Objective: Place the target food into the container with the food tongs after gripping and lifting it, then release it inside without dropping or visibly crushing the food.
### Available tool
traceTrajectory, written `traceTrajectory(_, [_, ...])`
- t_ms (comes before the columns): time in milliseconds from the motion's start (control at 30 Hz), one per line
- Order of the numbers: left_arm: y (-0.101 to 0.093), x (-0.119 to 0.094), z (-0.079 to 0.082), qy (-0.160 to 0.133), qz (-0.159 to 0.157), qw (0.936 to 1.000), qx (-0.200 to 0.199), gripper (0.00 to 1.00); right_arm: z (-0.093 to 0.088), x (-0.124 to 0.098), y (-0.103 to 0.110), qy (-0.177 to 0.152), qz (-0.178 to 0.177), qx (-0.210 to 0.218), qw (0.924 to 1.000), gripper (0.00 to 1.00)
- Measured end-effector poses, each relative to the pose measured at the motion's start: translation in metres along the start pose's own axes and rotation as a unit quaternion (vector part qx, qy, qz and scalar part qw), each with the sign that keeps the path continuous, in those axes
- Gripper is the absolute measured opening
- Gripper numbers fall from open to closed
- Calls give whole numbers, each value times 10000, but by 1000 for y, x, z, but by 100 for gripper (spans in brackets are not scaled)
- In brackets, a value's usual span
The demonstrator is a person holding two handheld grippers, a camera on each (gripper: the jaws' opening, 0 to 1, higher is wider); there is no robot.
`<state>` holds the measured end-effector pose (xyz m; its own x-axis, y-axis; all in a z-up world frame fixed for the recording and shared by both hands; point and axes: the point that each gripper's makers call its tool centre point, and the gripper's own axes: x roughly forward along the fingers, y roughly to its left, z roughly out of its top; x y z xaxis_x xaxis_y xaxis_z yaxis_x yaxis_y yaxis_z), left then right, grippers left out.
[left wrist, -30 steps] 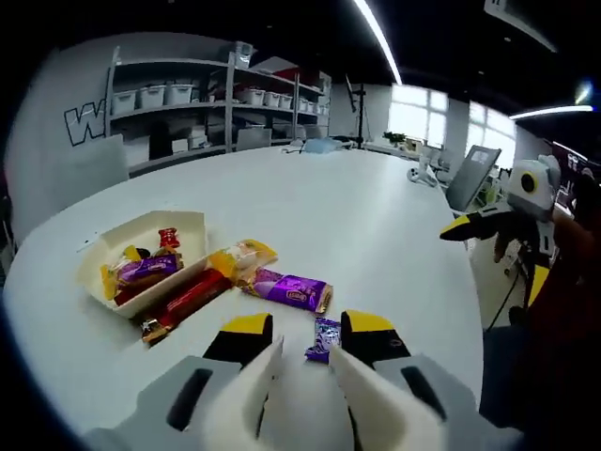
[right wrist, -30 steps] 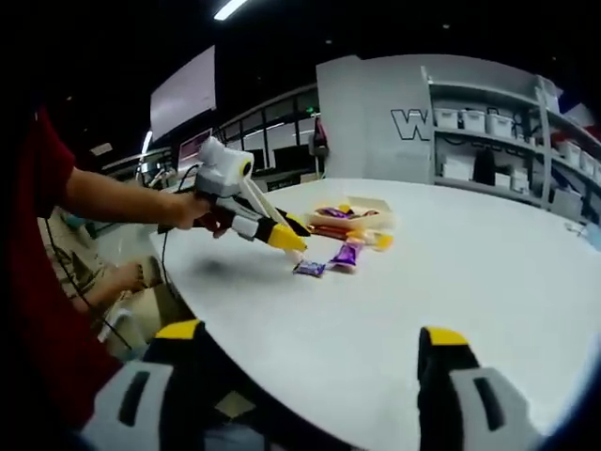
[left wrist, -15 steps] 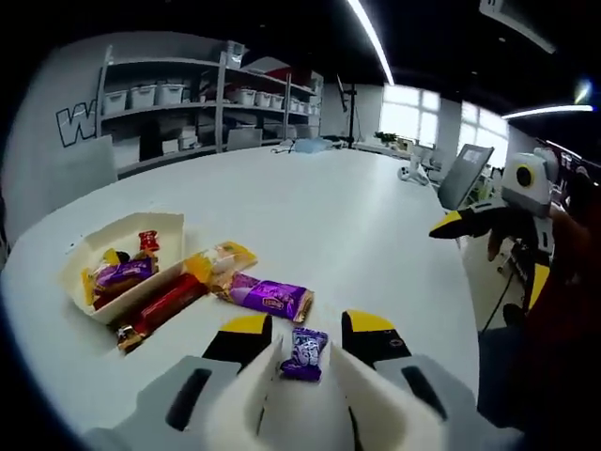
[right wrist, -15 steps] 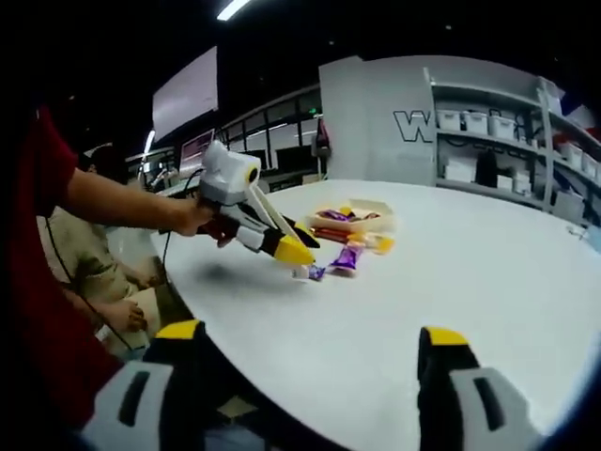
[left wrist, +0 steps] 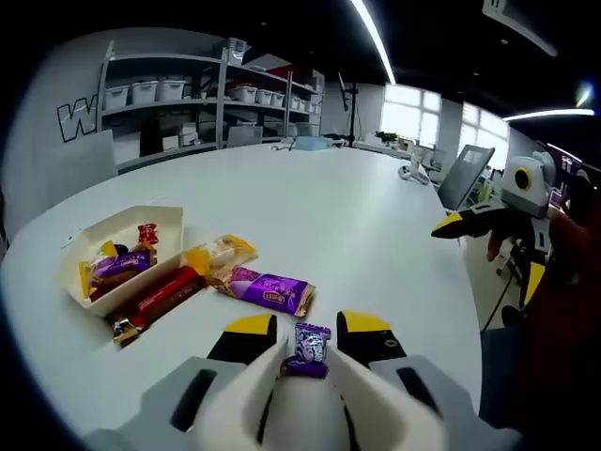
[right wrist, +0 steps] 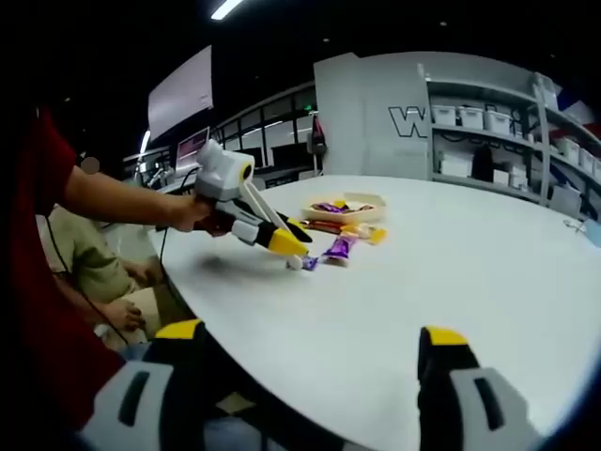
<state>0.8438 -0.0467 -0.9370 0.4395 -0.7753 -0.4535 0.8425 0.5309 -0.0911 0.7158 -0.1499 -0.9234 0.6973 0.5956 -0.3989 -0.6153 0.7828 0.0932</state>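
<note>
Purple candy [left wrist: 308, 349] upright (between tongs [left wrist: 305, 362])

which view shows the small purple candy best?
Left gripper view: the small purple candy sits close up between the left gripper fingers, wrapper print visible. Right gripper view shows it only as a tiny purple speck at that gripper's tip, on the white table.

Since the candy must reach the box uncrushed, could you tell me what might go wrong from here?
1. The left hand-held gripper holds the small purple candy only between its tips, so it may slip out when lifted.
2. Squeezing harder could crush it.
3. The purple bar, yellow packet and red bar lie between it and the box, so a low pass could knock them.
</note>
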Motion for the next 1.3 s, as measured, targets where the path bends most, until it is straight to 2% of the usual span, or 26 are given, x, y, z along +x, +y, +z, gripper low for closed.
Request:
traceTrajectory(167, [6,-1,0,-87,90,9995,-276,20,-3,-3,-4,51,-24,7,10000,93])
traceTrajectory(267, [11,-1,1,-106,75,9960,-883,20,-1,-5,-7,49,-65,-7,10000,92])
traceTrajectory(367, [18,-3,4,-140,145,9970,-750,20,-1,-6,-9,32,-89,29,10000,92])
traceTrajectory(533, [29,-9,18,-246,154,9957,-885,20,-4,-5,-12,108,-116,36,9999,92])
traceTrajectory(767, [60,-16,40,-359,345,9956,-792,21,-3,-2,-21,154,-157,26,9998,92])
traceTrajectory(933, [81,-16,53,-433,452,9941,-887,21,2,0,-27,115,-187,41,9998,92])
traceTrajectory(1067, [82,-11,52,-398,441,9933,-993,22,2,0,-30,154,-215,23,9996,92])
traceTrajectory(1200, [69,-2,39,-204,392,9968,-668,24,-1,-2,-34,173,-244,90,9995,92])
traceTrajectory(1300, [69,6,32,-165,422,9962,-745,24,-5,-2,-36,235,-253,109,9993,92])
